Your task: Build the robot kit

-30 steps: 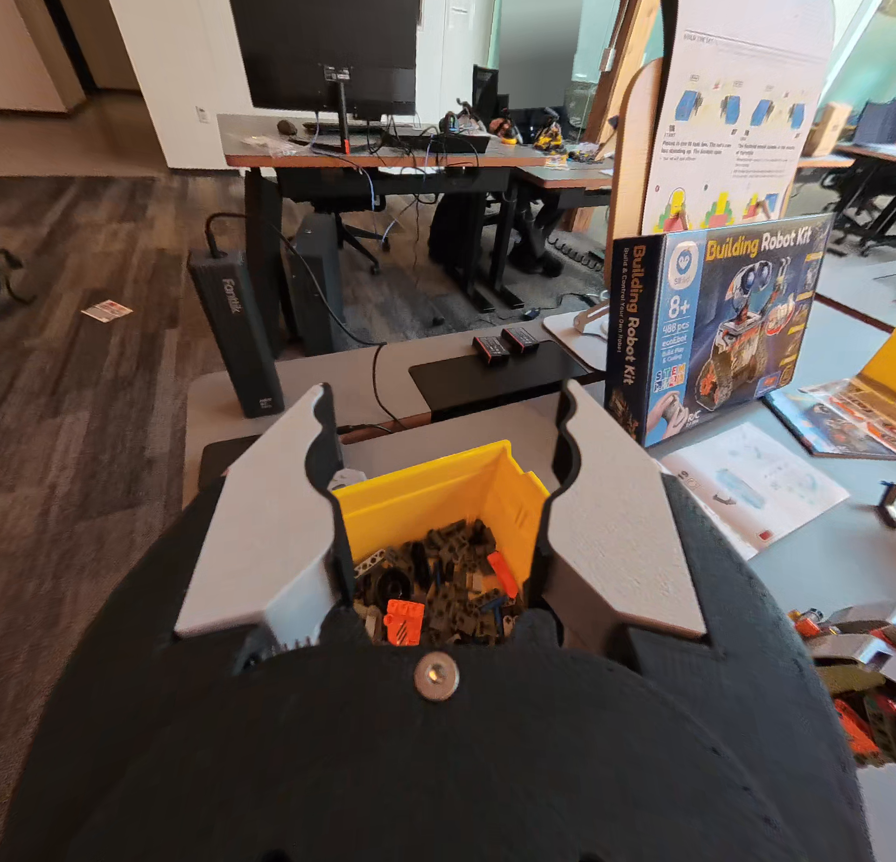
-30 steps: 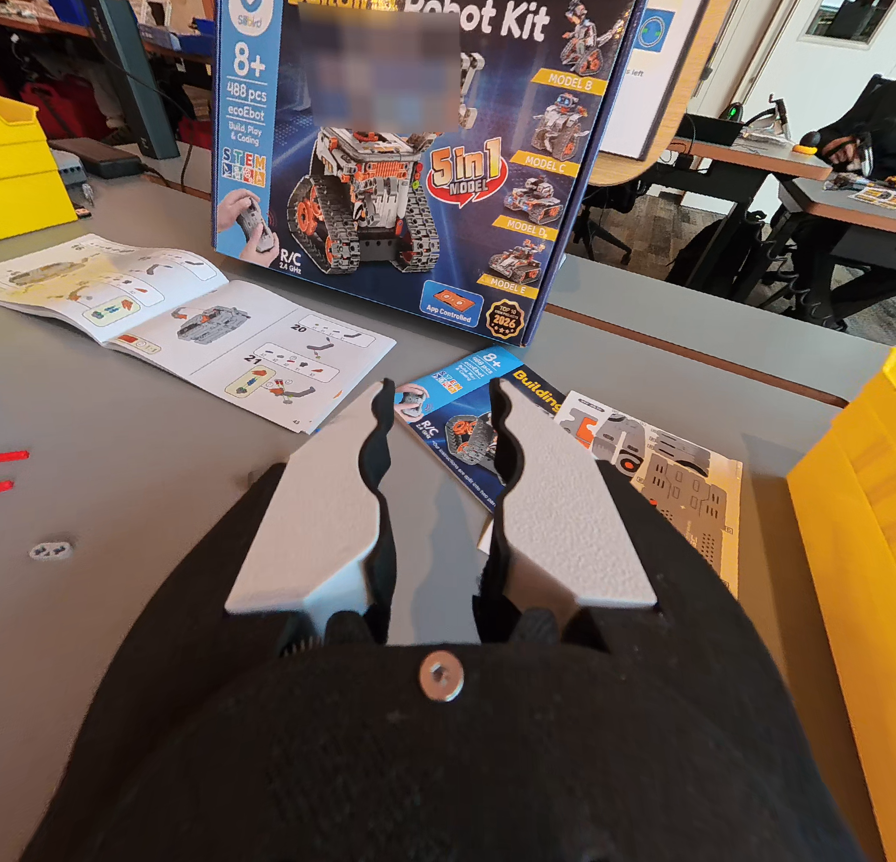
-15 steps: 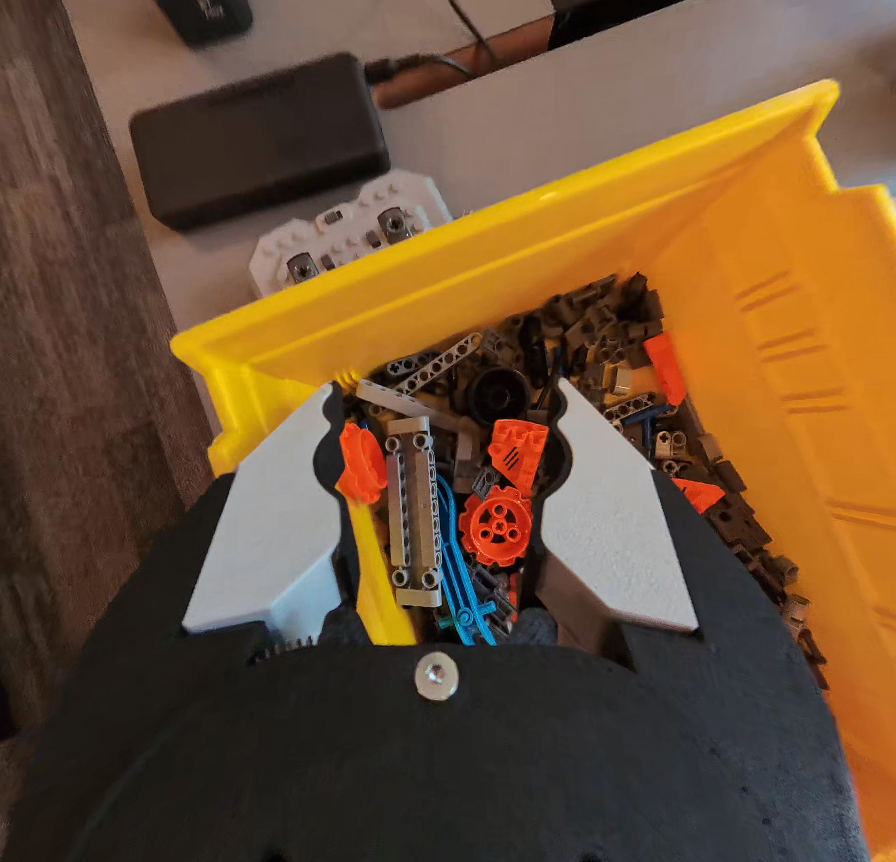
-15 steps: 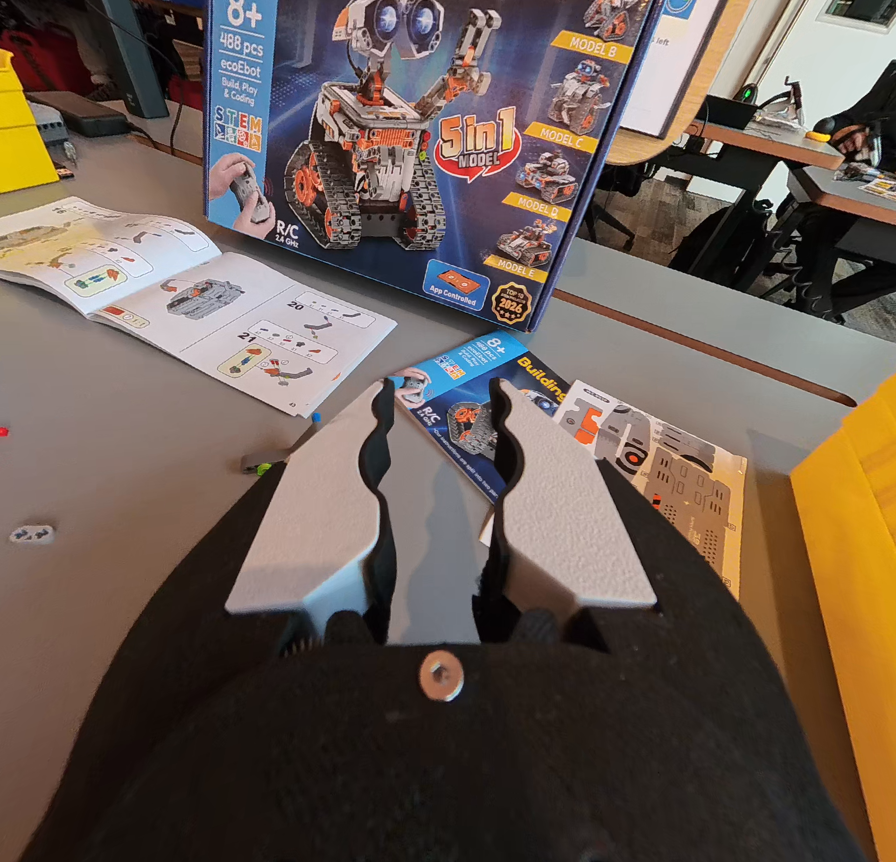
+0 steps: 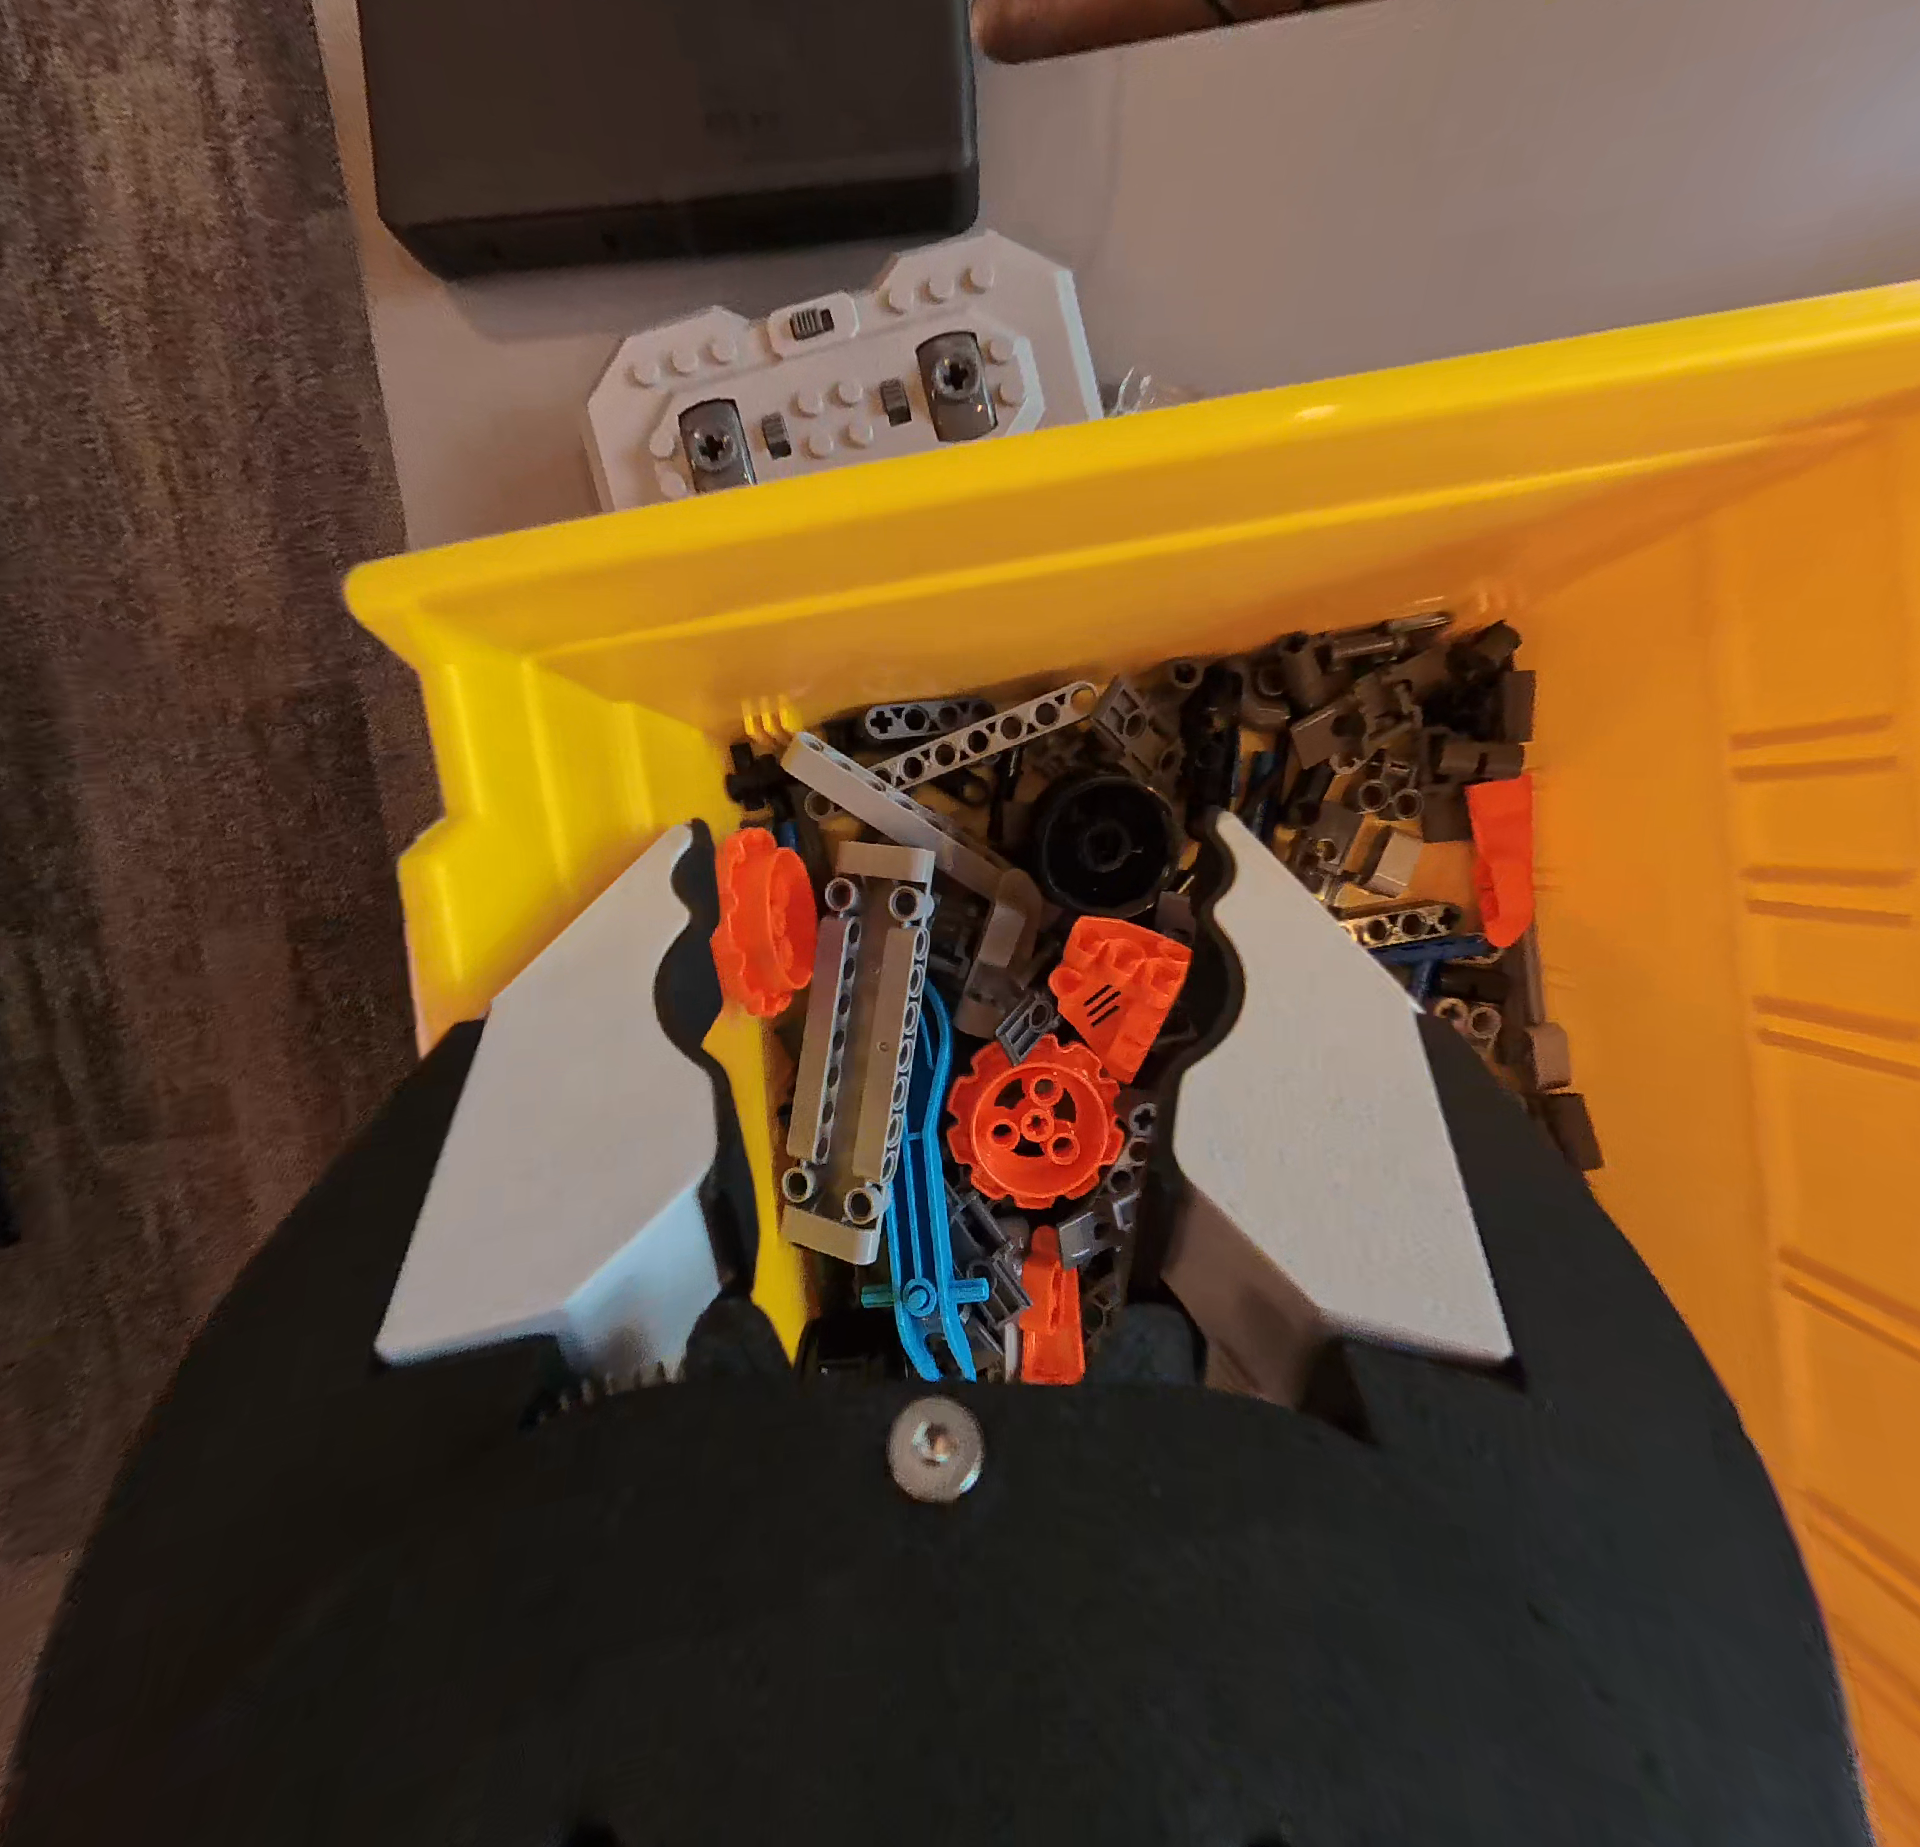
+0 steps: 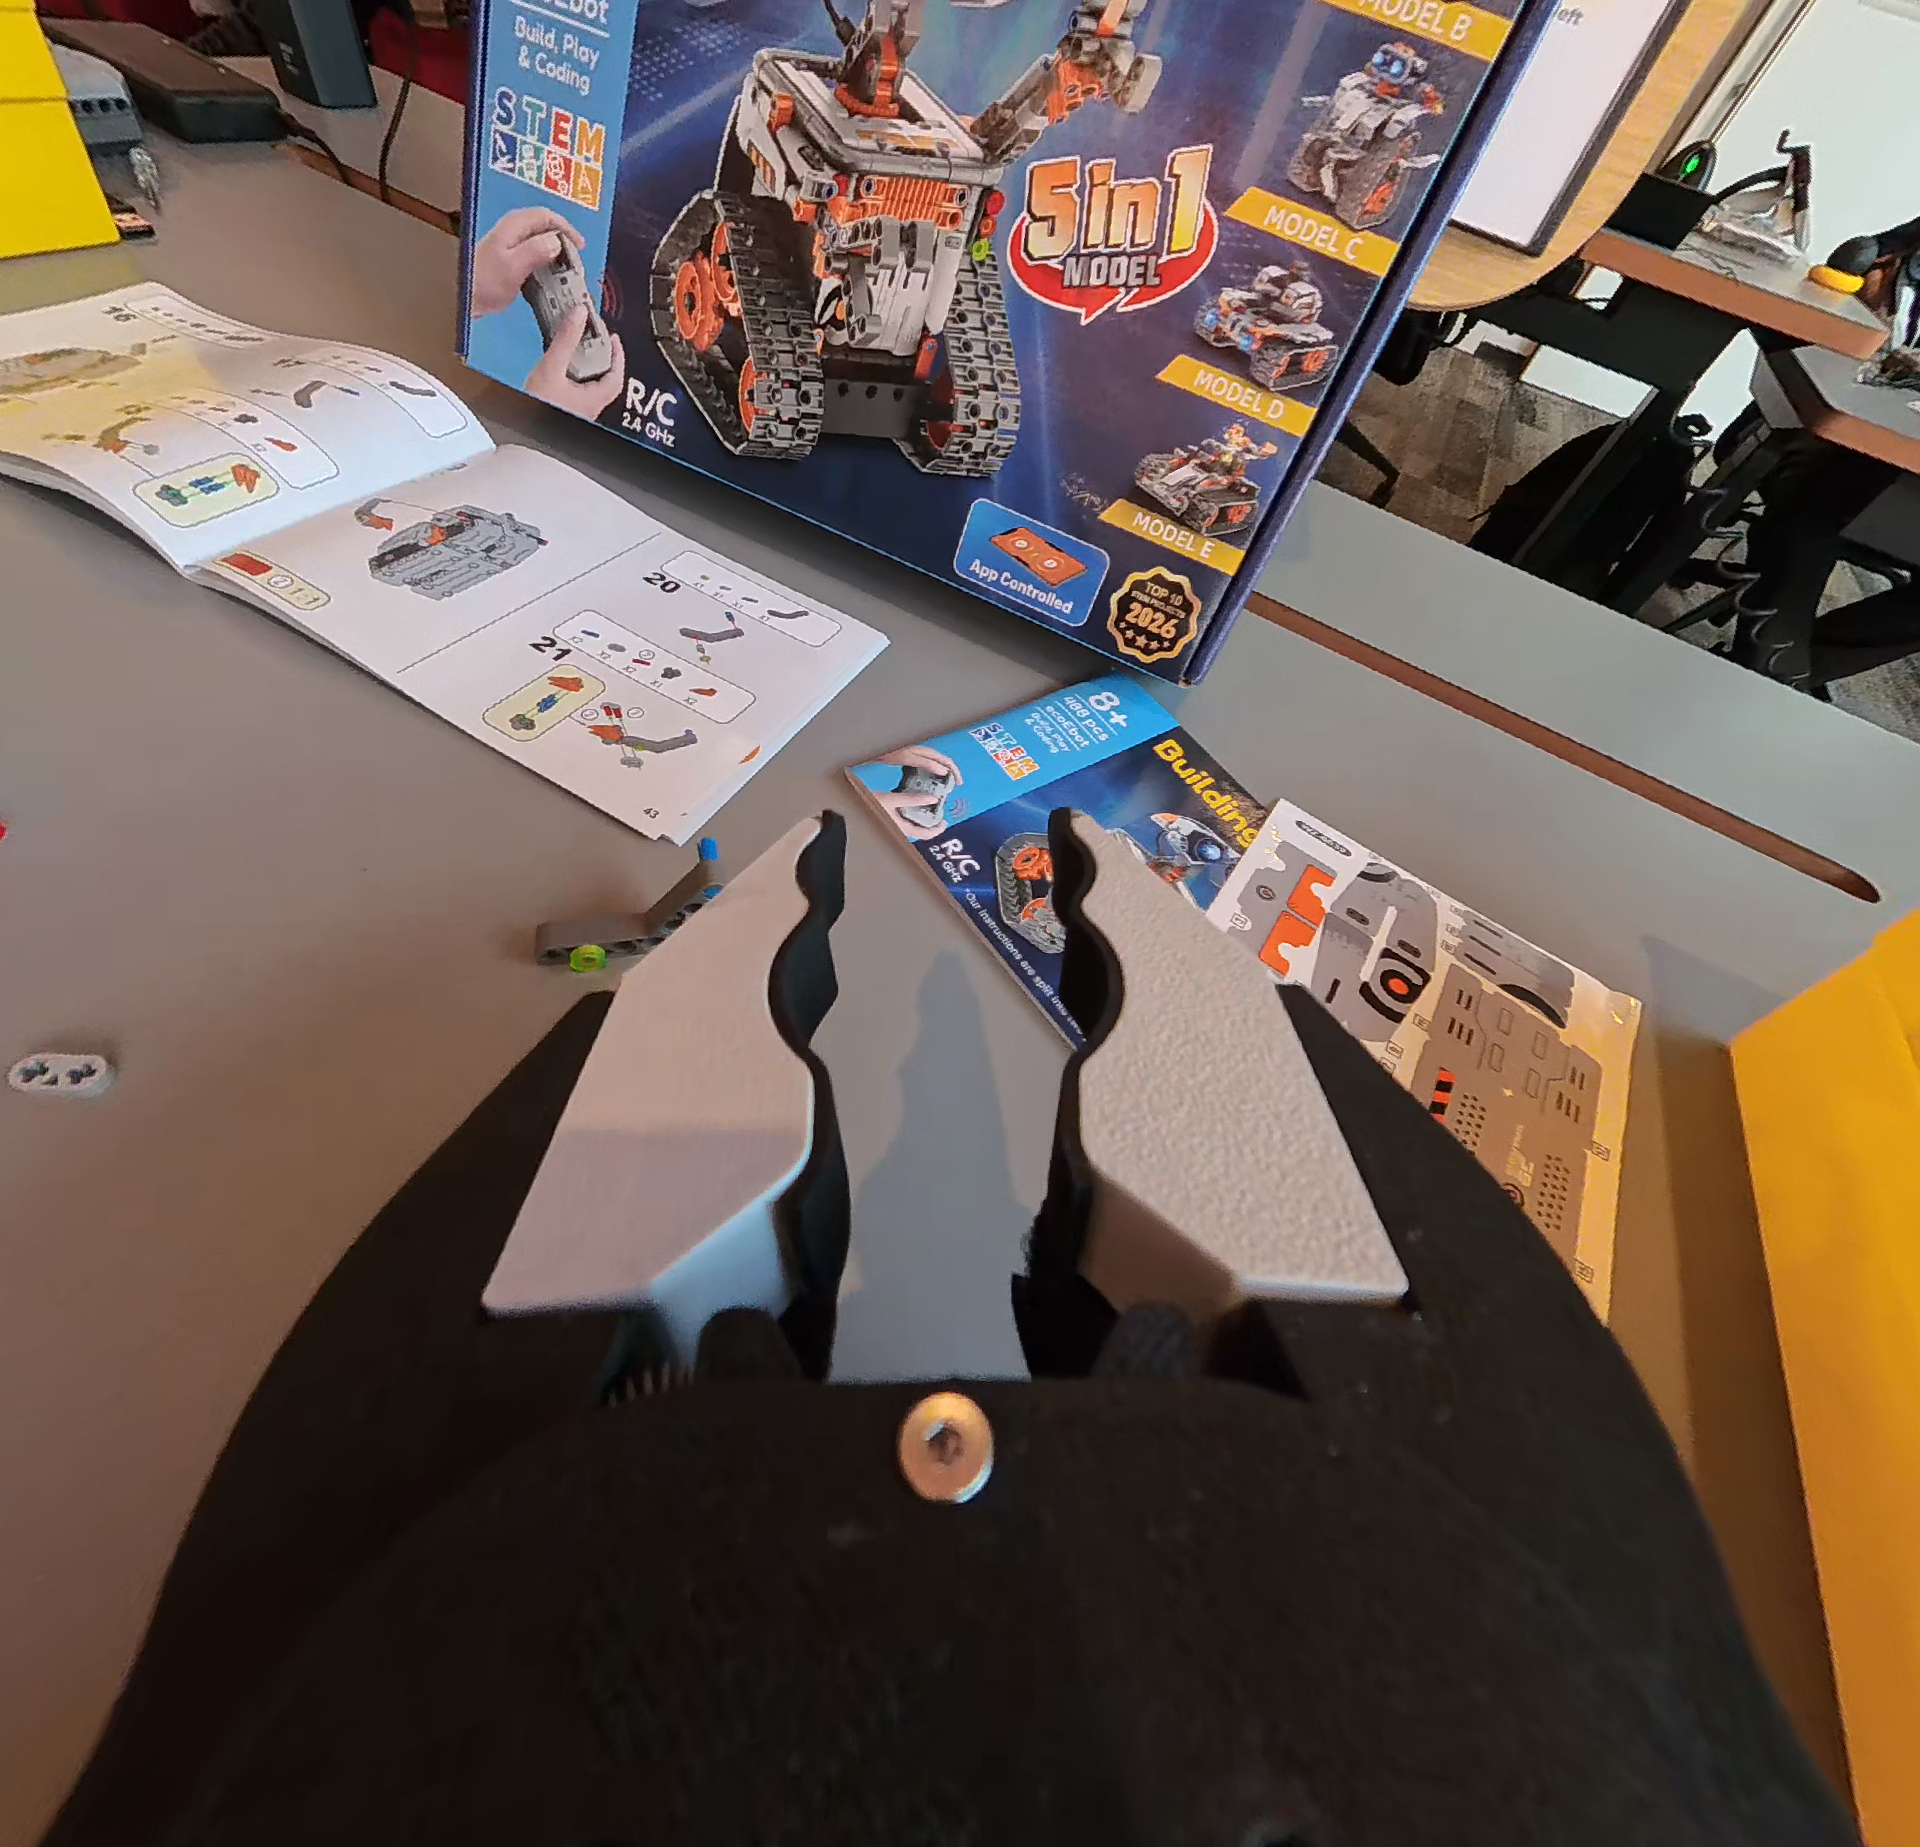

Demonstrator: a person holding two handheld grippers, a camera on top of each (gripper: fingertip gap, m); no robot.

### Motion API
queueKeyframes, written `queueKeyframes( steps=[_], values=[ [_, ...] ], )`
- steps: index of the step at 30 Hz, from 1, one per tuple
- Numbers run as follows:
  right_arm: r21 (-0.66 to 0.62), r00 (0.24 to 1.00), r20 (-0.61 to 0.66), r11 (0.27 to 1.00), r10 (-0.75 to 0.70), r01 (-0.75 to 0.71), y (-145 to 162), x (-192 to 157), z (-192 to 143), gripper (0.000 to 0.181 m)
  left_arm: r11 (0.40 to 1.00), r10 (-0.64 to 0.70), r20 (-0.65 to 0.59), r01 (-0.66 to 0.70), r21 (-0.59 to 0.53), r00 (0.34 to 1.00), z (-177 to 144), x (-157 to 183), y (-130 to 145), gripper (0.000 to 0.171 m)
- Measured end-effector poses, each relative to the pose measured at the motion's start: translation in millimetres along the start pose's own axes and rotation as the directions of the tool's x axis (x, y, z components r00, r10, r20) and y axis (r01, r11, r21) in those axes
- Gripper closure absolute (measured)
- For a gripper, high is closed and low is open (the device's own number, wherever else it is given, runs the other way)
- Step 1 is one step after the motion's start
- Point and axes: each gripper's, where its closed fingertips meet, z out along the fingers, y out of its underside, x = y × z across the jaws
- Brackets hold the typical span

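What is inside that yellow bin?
The yellow bin holds loose building pieces: an orange gear, a black wheel, grey beams. The left gripper hides the nearest pieces.

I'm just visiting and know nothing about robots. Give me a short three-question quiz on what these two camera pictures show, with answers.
1. True or false: the left gripper is shut on an orange gear.
2. What container does the left gripper hang over?
A. a cardboard box
B. a yellow bin
C. a metal tray
3. Fill in: the right gripper hovers open above the grey ____, near a closed blue booklet.

Key
1. False: it is open, an orange gear lying loose between its fingers.
2. B
3. table
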Motion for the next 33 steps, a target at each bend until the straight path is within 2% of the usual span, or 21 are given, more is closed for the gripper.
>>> queueKeyframes(
  steps=[4,8,13,23,24,25,26,27,28,30,33],
  values=[
    [-0.016,1.000,0.005,1.000,-0.011,0.011,2.5,-2.0,1.2,0.141,0.998,-0.003,-0.051,0.000,-0.057,0.999,7.1,16.8,7.4,0.079],
    [-0.024,1.000,0.009,0.999,-0.022,0.022,3.5,-3.5,2.0,0.141,0.996,-0.037,-0.076,0.031,-0.084,0.996,12.2,19.6,11.6,0.075],
    [-0.038,0.999,0.020,0.999,-0.028,0.029,5.8,-5.9,3.8,0.141,0.982,-0.063,-0.116,0.041,-0.184,0.991,20.5,27.8,28.6,0.068],
    [-0.046,0.999,0.025,0.998,-0.039,0.040,6.8,-7.8,4.5,0.141,0.978,-0.013,-0.072,-0.002,-0.207,0.997,21.5,22.0,32.8,0.082],
    [-0.047,0.999,0.025,0.998,-0.040,0.041,7.0,-7.7,4.5,0.141,0.977,-0.010,-0.075,-0.006,-0.211,0.997,20.4,22.4,33.7,0.085],
    [-0.048,0.999,0.024,0.998,-0.041,0.042,7.0,-7.8,4.5,0.141,0.975,-0.001,-0.084,-0.018,-0.221,0.997,17.8,23.4,35.5,0.097],
    [-0.047,0.999,0.024,0.998,-0.042,0.043,6.9,-7.9,4.4,0.141,0.970,0.018,-0.101,-0.042,-0.241,0.995,13.3,25.5,39.9,0.118],
    [-0.046,0.999,0.024,0.998,-0.042,0.043,6.7,-8.0,4.3,0.141,0.960,0.042,-0.144,-0.080,-0.268,0.989,5.7,30.7,45.9,0.151],
    [-0.046,0.999,0.024,0.998,-0.043,0.044,6.5,-8.0,4.2,0.142,0.954,0.052,-0.182,-0.103,-0.281,0.982,-4.3,35.6,50.1,0.155],
    [-0.044,0.999,0.024,0.998,-0.043,0.044,6.1,-8.0,4.0,0.142,0.952,0.053,-0.184,-0.105,-0.287,0.982,-26.5,33.1,54.8,0.157],
    [-0.042,0.999,0.025,0.998,-0.040,0.041,5.6,-8.1,4.2,0.142,0.968,0.033,-0.220,-0.086,-0.236,0.975,-55.9,30.8,54.3,0.157]
  ],
)
